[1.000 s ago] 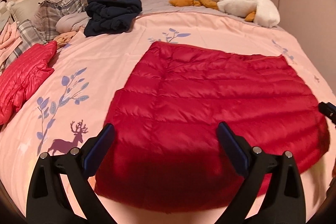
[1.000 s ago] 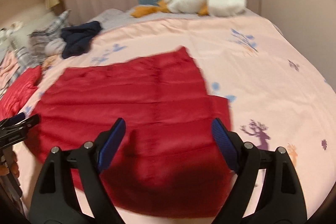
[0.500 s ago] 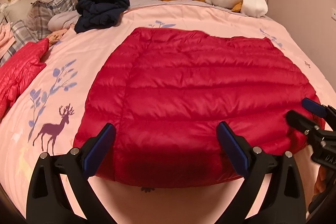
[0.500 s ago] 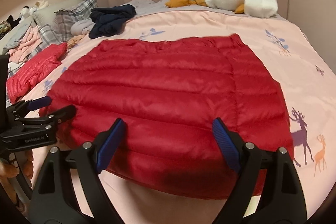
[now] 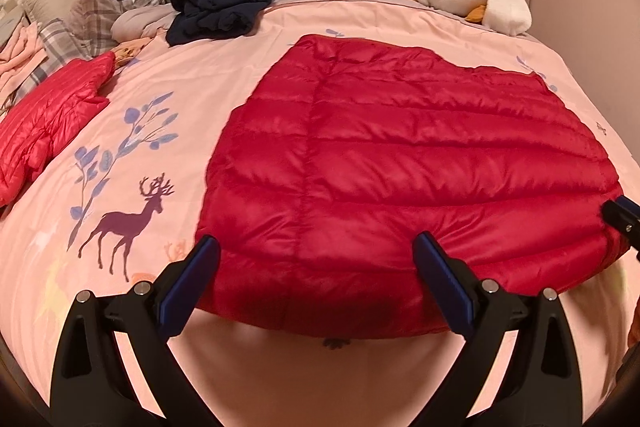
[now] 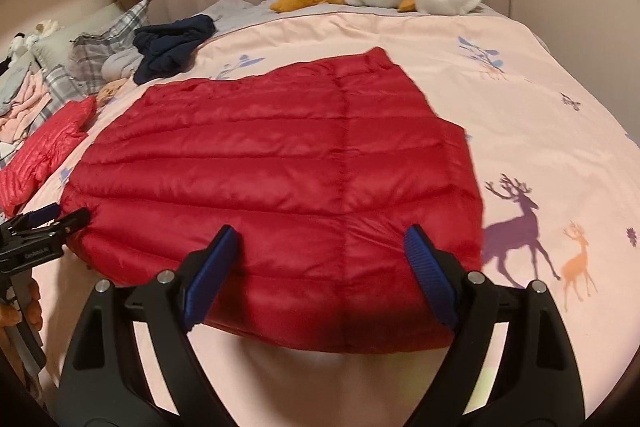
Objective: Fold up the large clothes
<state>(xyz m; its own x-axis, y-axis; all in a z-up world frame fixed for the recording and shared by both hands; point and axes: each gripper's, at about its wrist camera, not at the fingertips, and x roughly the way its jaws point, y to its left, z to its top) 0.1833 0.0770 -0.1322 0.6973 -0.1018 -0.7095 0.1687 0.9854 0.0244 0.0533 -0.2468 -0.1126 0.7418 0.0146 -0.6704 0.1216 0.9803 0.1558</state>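
red jacket [image 5: 400, 179] lies flat mid-bed, partly folded; more folds left | left gripper [image 5: 316, 275] wide apart, empty, at 6 o'clock | right gripper [image 6: 320, 259] same

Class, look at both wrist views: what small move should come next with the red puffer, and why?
Probably lower both open hand-held grippers, left and right, onto the near hem of the red puffer jacket and close. It lies flat on the bed cover, ungripped.

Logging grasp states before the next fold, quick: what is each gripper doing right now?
Left gripper: open, holding nothing, above the near edge of the red down jacket.
Right gripper: open, holding nothing, above the same jacket's near edge.
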